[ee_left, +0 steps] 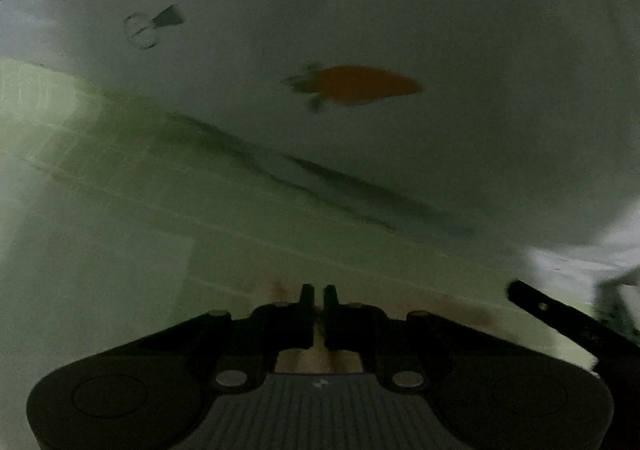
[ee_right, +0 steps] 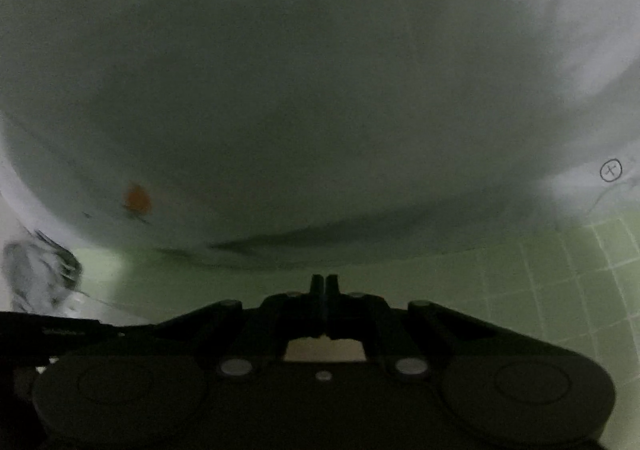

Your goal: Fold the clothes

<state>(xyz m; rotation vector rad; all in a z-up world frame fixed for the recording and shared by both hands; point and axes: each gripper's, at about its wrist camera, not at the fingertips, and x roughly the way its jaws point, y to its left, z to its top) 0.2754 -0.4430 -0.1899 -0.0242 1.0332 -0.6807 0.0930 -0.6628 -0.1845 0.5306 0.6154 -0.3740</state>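
Note:
A white garment [ee_left: 400, 10] with an orange print [ee_left: 356, 85] lies spread on a green gridded mat [ee_left: 120, 210]. Its near edge, lined by a dark shadow, runs across just ahead of both grippers. My left gripper [ee_left: 319, 294] hangs over the mat short of that edge, shut, with no cloth seen between its fingers. In the right wrist view the same garment [ee_right: 320, 90] fills the upper picture, with the orange print [ee_right: 137, 198] at the left. My right gripper [ee_right: 324, 282] sits just before the edge, shut and with nothing in it. Both views are dim and blurred.
The green mat [ee_right: 540, 290] shows its grid at the lower right. Beyond it is a white surface with a circled cross mark [ee_right: 611, 170]. A grey-and-black patterned thing [ee_right: 36, 278] lies at the left. The other gripper's dark body [ee_left: 560, 322] reaches in from the right.

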